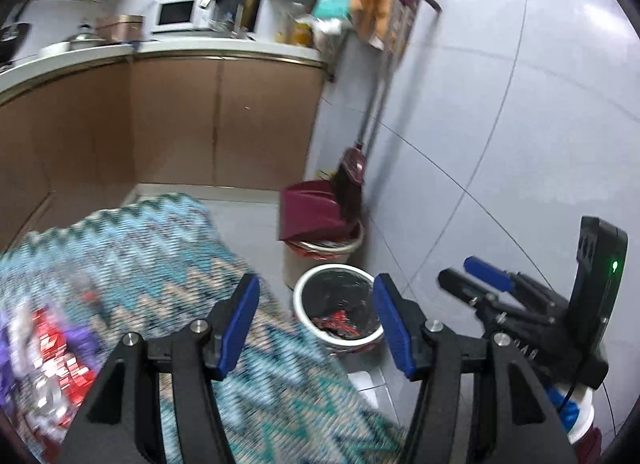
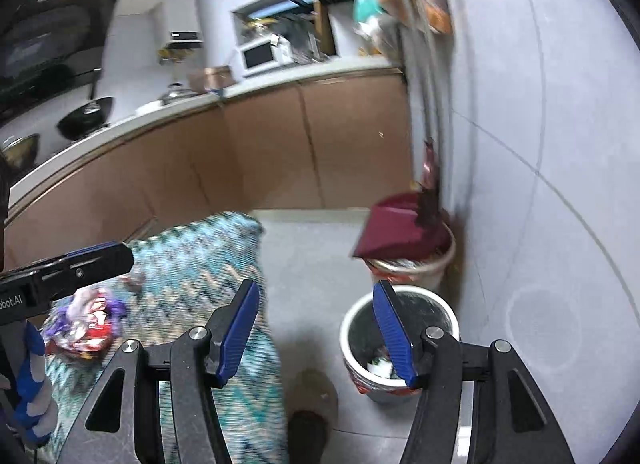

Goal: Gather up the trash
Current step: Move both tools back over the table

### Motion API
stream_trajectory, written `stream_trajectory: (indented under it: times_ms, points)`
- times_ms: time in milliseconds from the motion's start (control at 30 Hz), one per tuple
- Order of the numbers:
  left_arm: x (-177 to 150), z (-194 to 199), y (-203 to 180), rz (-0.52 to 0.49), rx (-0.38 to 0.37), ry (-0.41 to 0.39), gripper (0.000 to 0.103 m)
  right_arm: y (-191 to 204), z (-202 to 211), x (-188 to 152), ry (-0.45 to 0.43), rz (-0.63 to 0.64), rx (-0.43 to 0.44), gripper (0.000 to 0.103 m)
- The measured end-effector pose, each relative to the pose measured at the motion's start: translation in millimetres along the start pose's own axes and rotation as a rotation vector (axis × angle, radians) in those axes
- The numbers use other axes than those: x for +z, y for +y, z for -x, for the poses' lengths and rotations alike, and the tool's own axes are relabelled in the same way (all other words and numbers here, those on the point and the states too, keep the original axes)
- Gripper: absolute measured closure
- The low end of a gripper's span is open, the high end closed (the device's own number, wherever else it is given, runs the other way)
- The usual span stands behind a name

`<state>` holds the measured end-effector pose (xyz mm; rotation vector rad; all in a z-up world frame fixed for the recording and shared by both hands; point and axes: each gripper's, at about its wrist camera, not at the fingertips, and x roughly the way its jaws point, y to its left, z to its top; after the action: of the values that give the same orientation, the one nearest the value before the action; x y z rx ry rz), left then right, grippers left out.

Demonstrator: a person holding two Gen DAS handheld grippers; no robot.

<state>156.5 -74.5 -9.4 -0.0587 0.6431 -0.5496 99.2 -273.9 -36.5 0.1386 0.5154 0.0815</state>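
1. Both grippers, left [image 1: 316, 324] and right [image 2: 316, 330], have their fingers wide open and hold nothing.
2. The wrappers [image 2: 90, 324] lie on the patterned cloth [image 2: 208, 264] covering the desk, left of both grippers; the bin [image 2: 400, 340] stands on the floor beside it, some trash already inside.
3. The step looks like a return for more; next, one gripper must swing left and close on a wrapper.

Teal zigzag cloth [image 1: 160, 264], maroon dustpan [image 1: 312, 208]

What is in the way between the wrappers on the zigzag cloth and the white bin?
Nothing visible blocks it. The wrappers lie on the zigzag cloth, and the white bin stands open-topped on the floor just past the cloth's edge. Both tongs, left and right, are open and empty.
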Motion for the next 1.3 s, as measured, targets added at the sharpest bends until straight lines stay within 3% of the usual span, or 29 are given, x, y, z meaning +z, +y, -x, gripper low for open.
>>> stream_trajectory:
  times_ms: [167,300,667,933,1300]
  points:
    - [-18,60,34,0.043,0.051,-0.045,0.045,37,25,7,-0.039,0.055,0.064,0.046]
    - [-37,103,66,0.109,0.102,-0.085,0.033,61,40,8,-0.056,0.087,0.109,0.044]
    - [-91,175,150,0.293,0.277,-0.119,0.033,128,35,-3,-0.037,0.173,0.283,0.044]
    - [-124,156,196,0.434,0.322,-0.056,0.033,164,-1,-20,0.04,0.227,0.37,0.044]
    - [-135,93,231,0.565,0.309,0.048,0.033,189,-55,-38,0.149,0.271,0.43,0.043]
